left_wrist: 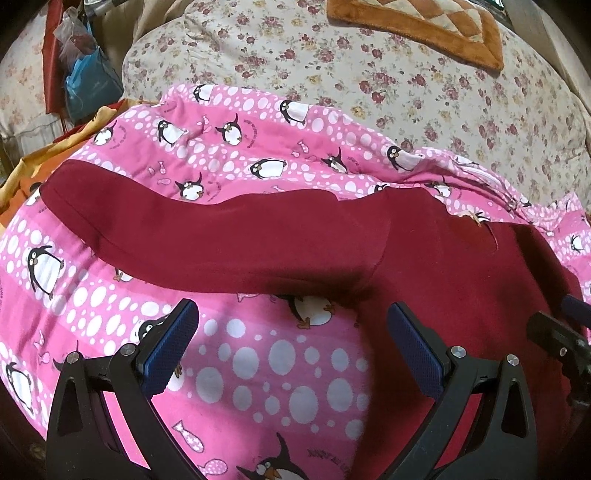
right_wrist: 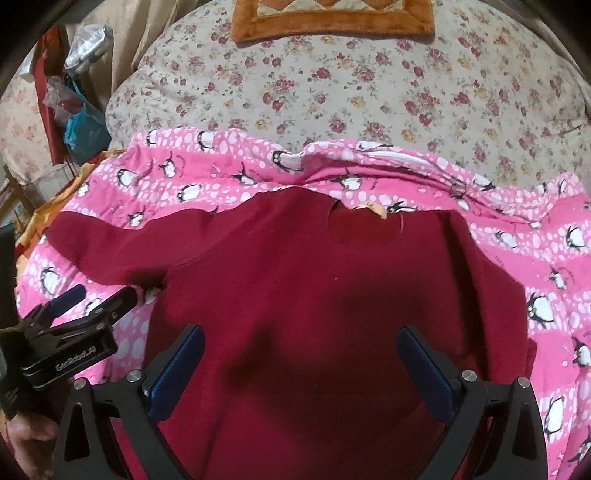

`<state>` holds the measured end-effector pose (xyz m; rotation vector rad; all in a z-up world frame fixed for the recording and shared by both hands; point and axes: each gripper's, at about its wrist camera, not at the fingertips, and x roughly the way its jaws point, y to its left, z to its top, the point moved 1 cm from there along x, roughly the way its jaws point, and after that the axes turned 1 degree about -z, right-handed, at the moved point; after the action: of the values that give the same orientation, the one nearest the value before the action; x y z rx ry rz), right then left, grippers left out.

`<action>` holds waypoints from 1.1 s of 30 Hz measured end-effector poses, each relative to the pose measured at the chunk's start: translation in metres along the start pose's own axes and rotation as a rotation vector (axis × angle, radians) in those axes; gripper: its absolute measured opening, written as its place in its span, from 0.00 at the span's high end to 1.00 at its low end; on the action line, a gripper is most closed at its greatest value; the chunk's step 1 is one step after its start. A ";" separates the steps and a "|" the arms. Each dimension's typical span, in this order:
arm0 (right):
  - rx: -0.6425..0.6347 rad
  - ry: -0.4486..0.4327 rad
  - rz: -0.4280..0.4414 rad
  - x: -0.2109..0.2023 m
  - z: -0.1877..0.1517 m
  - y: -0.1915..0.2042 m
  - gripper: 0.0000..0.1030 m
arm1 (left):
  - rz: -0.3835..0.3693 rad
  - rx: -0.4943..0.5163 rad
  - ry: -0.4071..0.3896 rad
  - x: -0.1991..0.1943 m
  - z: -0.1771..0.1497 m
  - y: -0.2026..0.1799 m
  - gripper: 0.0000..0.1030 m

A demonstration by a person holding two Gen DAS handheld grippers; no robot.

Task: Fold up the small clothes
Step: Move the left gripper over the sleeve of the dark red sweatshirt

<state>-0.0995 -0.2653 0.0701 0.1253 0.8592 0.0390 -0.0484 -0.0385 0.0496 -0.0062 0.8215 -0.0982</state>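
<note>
A dark red long-sleeved top [right_wrist: 314,288] lies flat on a pink penguin-print blanket [right_wrist: 554,258], its neckline [right_wrist: 365,221] at the far side. One sleeve [left_wrist: 184,229] stretches out to the left. In the left wrist view, my left gripper [left_wrist: 292,308] hovers open over the blanket just below that sleeve's armpit, holding nothing. My right gripper [right_wrist: 301,332] hangs open above the middle of the top's body, also holding nothing. The left gripper [right_wrist: 99,295] shows in the right wrist view near the armpit. The right gripper [left_wrist: 561,328] peeks in at the left wrist view's right edge.
The blanket [left_wrist: 258,369] lies on a floral bedcover [right_wrist: 332,92]. An orange-brown quilted mat [right_wrist: 332,18] lies at the far side. A blue bag [left_wrist: 92,88] and clutter hang at the far left, with yellow-orange cloth [left_wrist: 33,162] beside the blanket. A hand [right_wrist: 18,435] shows at lower left.
</note>
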 end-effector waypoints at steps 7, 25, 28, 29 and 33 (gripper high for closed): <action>0.019 0.017 0.004 0.010 0.001 -0.002 0.00 | 0.004 -0.005 0.004 0.003 -0.001 0.002 0.01; 0.035 0.045 -0.029 0.020 -0.002 -0.005 0.00 | 0.000 -0.007 0.010 0.003 -0.004 0.003 0.01; 0.038 0.052 -0.026 0.022 -0.002 -0.004 0.00 | 0.001 -0.008 0.011 0.003 -0.004 0.003 0.01; 0.038 0.054 -0.026 0.023 -0.002 -0.003 0.00 | 0.001 -0.009 0.012 0.003 -0.005 0.003 0.01; 0.038 0.062 -0.025 0.026 -0.003 -0.002 0.00 | 0.002 -0.013 0.018 0.006 -0.007 0.004 0.01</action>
<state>-0.0855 -0.2646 0.0484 0.1497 0.9237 0.0035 -0.0490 -0.0348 0.0405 -0.0167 0.8398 -0.0908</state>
